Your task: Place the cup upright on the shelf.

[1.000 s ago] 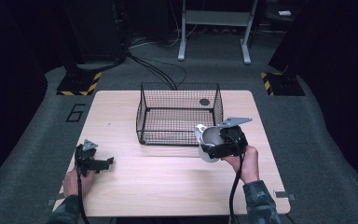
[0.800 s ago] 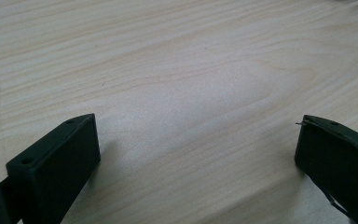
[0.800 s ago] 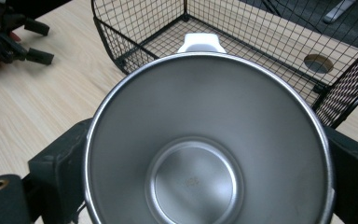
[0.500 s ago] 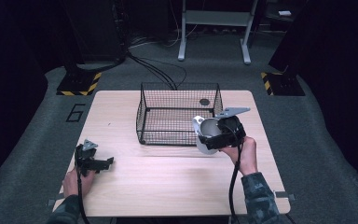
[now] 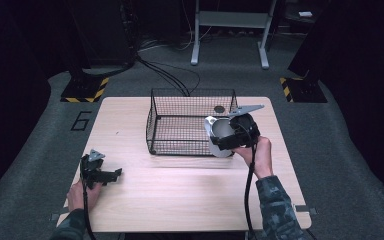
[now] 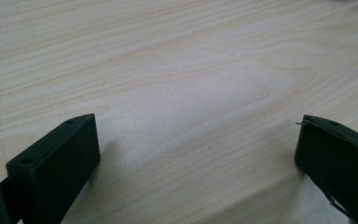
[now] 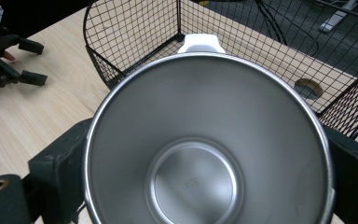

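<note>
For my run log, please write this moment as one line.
right gripper: shut on steel cup | cup: over wire basket corner | left gripper: open, on table

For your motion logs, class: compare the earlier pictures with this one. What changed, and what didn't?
The right tool, shut on the cup, carried it up and left, closer to the basket, now at its near right corner. The left tool stayed open on the table; the basket didn't move.

Steel cup, white handle, tilted on side, mouth toward camera, at wire basket corner.
</note>
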Motion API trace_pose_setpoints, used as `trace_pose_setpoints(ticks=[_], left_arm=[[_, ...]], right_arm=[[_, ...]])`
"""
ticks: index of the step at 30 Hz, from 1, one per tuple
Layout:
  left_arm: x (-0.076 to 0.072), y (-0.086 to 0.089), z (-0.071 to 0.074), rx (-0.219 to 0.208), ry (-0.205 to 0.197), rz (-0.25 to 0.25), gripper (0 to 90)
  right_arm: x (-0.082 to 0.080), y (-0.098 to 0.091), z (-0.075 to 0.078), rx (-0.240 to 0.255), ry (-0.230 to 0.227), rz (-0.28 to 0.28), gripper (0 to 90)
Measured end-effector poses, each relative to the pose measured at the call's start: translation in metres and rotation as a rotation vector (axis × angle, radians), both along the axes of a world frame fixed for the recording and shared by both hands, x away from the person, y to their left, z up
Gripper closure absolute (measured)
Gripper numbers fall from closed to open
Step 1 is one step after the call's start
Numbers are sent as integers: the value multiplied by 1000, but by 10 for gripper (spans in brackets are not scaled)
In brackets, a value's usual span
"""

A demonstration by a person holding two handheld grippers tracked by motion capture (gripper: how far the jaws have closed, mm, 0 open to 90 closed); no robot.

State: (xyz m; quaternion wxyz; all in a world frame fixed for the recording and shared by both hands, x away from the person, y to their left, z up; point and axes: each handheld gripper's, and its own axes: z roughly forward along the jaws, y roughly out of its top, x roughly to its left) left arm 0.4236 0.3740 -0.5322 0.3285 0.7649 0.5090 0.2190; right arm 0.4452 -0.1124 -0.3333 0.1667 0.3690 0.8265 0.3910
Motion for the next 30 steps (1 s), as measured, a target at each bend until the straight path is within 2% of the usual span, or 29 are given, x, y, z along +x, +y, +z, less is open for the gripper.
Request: trace_pose_setpoints(ticks=[7, 17, 21, 23, 24, 30], left_arm=[[0, 0, 0, 0, -1, 0, 1], [0, 0, 0, 1, -1, -1, 1], [0, 0, 0, 0, -1, -1, 1], [0, 0, 0, 1, -1, -2, 1], [0, 0, 0, 1, 2, -3, 0], [0, 0, 0, 1, -2, -2, 0]], right_arm=[[10, 3, 1, -3, 15, -6, 56], [23, 11, 5, -8, 3, -2, 56], [28, 15, 7, -4, 11, -3, 56], [31, 17, 8, -14, -2, 3, 56], [31, 19, 8, -7, 13, -6, 56], [40, 22, 9, -13, 11, 3, 56]])
